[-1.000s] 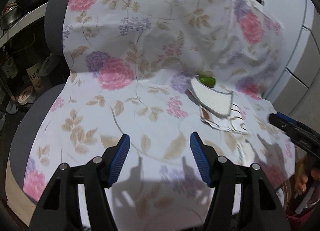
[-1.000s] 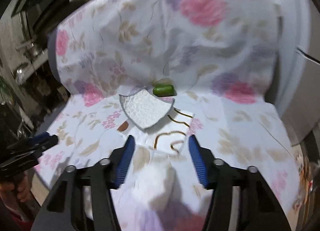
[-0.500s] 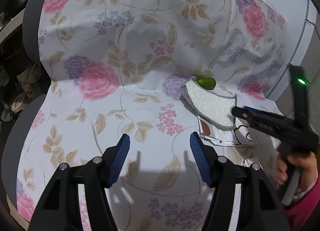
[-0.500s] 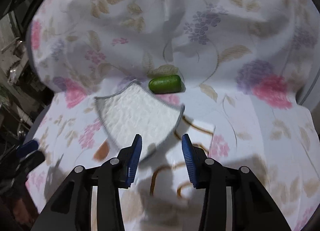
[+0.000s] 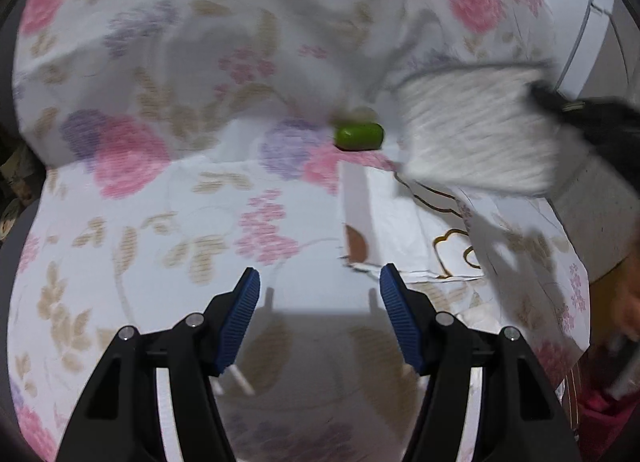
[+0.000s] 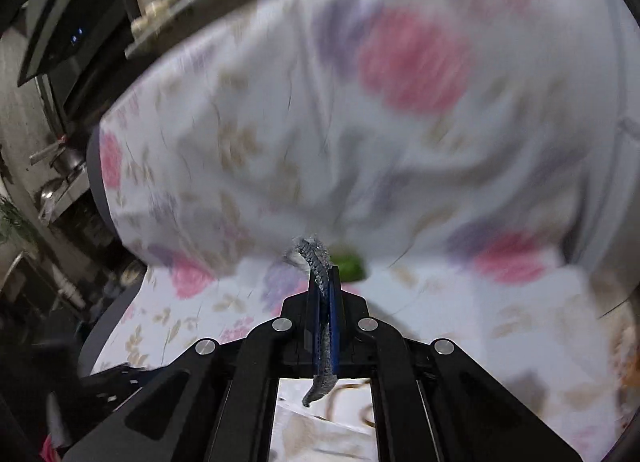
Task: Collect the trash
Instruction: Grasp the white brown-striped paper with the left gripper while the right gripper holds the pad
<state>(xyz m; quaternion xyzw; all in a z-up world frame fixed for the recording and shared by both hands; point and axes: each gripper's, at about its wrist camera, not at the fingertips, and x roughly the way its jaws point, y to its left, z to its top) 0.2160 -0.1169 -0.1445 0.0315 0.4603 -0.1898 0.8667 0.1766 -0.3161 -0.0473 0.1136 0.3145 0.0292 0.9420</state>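
Note:
My right gripper (image 6: 325, 274) is shut on a white quilted cloth with a grey stitched edge (image 6: 316, 262). In the left wrist view the cloth (image 5: 476, 130) hangs lifted above the seat, held at its right end. A small green capsule-shaped object (image 5: 359, 136) lies at the crease of the seat; it also shows in the right wrist view (image 6: 350, 264). A crumpled white paper wrapper with brown marks (image 5: 400, 230) lies on the seat. My left gripper (image 5: 320, 294) is open and empty, low over the seat, just left of the wrapper.
A floral sheet (image 5: 160, 182) covers the seat and backrest of a chair. Dark shelves with kitchenware (image 6: 60, 166) stand at the left. A pale cabinet (image 5: 612, 50) stands at the right.
My right gripper closed on the quilted cloth and lifted it off the wrapper. My left gripper moved forward and right, toward the wrapper.

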